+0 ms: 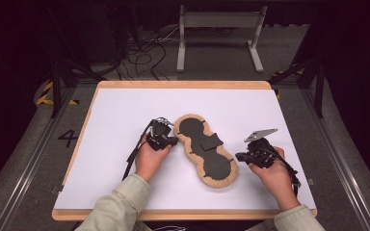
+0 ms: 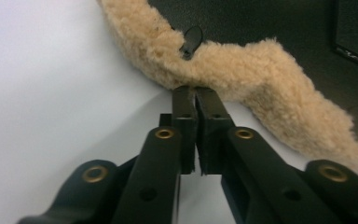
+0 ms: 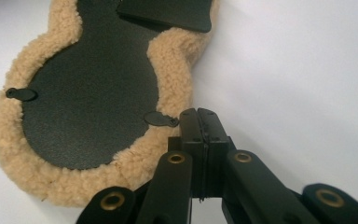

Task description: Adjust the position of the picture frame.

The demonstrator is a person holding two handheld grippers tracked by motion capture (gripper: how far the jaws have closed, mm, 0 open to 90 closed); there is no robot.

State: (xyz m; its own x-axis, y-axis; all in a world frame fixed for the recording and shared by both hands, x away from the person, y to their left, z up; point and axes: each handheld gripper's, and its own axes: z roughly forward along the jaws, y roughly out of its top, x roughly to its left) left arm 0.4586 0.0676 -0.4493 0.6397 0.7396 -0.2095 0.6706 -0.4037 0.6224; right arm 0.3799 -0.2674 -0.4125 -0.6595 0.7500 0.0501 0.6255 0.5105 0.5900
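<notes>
A peanut-shaped pad (image 1: 206,150), black leather rimmed with tan fleece, lies slantwise mid-table (image 1: 125,106). The left gripper (image 1: 173,141), almost closed, and the right gripper (image 1: 239,156), fully closed, flank it, holding nothing.

Only readable mark: a dark "4" (image 1: 68,138) on the grey floor (image 1: 33,159) left of the table. Yellow-black hazard stripes (image 1: 46,94) sit on the floor farther back, no wording. Nothing legible in either gripper view.
</notes>
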